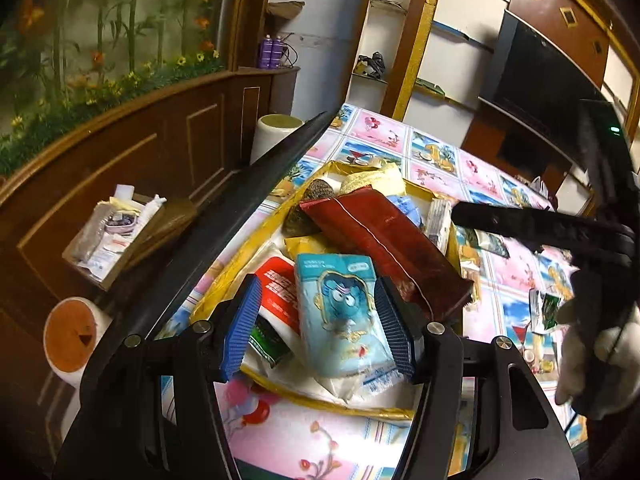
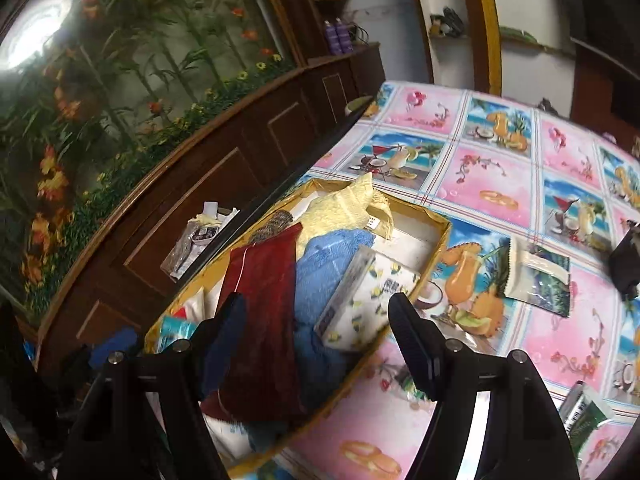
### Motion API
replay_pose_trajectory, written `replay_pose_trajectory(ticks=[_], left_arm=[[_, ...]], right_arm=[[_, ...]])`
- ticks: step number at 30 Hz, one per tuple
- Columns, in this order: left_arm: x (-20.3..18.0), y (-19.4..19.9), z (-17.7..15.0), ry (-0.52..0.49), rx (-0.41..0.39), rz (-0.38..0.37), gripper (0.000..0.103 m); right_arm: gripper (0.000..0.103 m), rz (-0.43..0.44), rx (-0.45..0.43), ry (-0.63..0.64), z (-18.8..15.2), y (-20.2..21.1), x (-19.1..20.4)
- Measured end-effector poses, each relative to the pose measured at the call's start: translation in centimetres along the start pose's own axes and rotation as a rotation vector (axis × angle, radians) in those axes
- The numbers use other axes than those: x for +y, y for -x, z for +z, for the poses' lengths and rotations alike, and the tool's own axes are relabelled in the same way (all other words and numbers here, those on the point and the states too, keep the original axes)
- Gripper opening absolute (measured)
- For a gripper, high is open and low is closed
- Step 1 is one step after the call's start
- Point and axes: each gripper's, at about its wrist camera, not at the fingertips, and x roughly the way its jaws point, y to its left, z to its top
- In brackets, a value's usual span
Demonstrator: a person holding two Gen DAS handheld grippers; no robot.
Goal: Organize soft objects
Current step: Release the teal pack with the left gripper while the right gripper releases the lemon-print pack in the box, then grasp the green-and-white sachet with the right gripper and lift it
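Jaws of both hand-held grippers, left (image 1: 320,328) and right (image 2: 320,344), stand apart, holding nothing over the box (image 1: 240,256).

One box (image 2: 434,236) holds one red pouch (image 2: 264,300), one blue towel (image 2: 320,272), one yellow cloth (image 2: 344,208) and one tissue pack (image 1: 344,300); two sachets (image 2: 536,276) lie on the table (image 2: 560,340).

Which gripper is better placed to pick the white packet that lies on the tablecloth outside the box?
Right, probably. The right gripper is open and empty, and the white packet lies just to its right. The left gripper hangs over the box.
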Motion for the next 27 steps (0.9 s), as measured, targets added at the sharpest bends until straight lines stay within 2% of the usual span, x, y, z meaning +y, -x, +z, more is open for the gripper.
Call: replay_pose_trajectory(ticks=[6, 10, 16, 22, 27], left_arm=[[-2.1, 0.5, -0.7, -0.057, 0.008, 0.022, 0.059], [-3.6, 0.8, -1.1, -0.089, 0.006, 0.034, 0.059], [-5.7, 1.4, -1.5, -0.136, 0.007, 0.043, 0.059], [-7.4, 1.4, -1.9, -0.169, 0.024, 0.045, 0.059], [-9.1, 1.5, -2.7, -0.198, 0.033, 0.0, 0.059]], right_arm=[[0.073, -0.047, -0.003, 0.084, -2.7, 1.9, 0.1], [0.073, -0.068, -0.004, 0.096, -4.3, 3.0, -0.5], [0.073, -0.08, -0.001, 0.061, -6.2, 4.3, -3.1], [0.073, -0.098, -0.022, -0.04, -7.7, 6.2, -7.2], [0.073, -0.151, -0.046, -0.098, -8.9, 8.0, -10.6]])
